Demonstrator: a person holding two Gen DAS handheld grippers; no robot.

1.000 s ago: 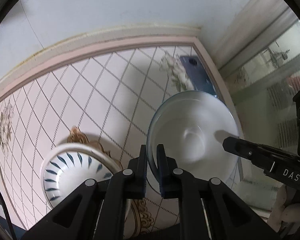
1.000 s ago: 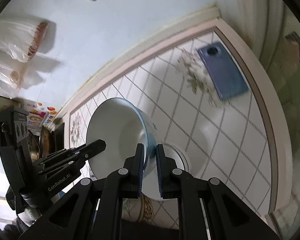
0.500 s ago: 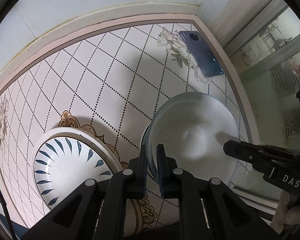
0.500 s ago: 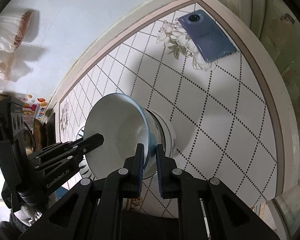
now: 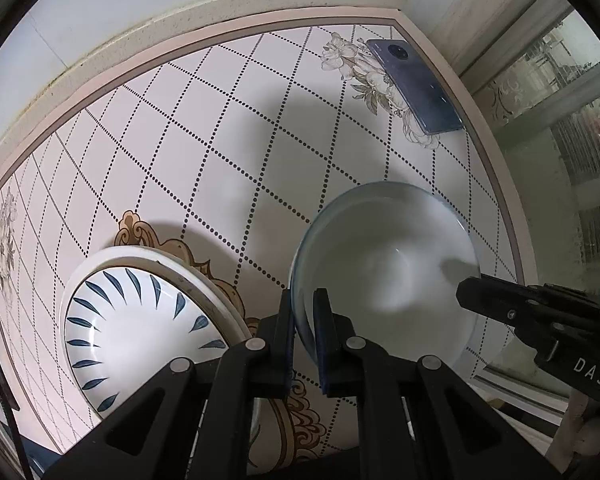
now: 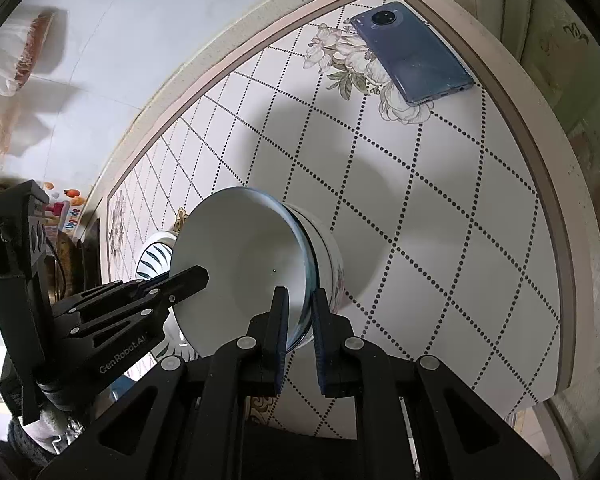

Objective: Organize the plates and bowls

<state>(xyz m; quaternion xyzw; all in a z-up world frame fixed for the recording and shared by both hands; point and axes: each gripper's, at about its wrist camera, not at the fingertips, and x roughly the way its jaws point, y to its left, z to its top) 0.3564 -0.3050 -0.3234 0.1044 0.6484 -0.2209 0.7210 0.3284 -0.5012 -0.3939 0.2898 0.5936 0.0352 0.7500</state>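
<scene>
**2 grippers, 1 white bowl, low over the tiled counter**

The left gripper [image 5: 305, 316] has its 2 fingers clenched on the near-left rim of the white bowl [image 5: 384, 272], 1 pad inside the wall and 1 outside. Opposite it, the right gripper [image 6: 300, 320] pinches the other side of the same rim in the same way, so the bowl hangs between both tools. From the right wrist view the bowl is tilted, its open mouth turned toward the left gripper, and its outer wall shows a faint floral print. Its foot looks to be at or just above the counter [image 6: 440, 200]; I cannot tell whether it touches.

Just beside the bowl, on the left gripper's side, sits a shallow plate with blue leaf strokes [image 5: 140, 320], resting on the counter over a brown scroll ornament. The counter itself is pale tile with dotted diamond lines and a pink border. Well apart, near the far corner, a blue phone [image 6: 412, 52] lies camera-side up, partly over a printed flower motif [image 6: 348, 60]. On the wall at the left hang clear plastic bags [image 6: 16, 56].
</scene>
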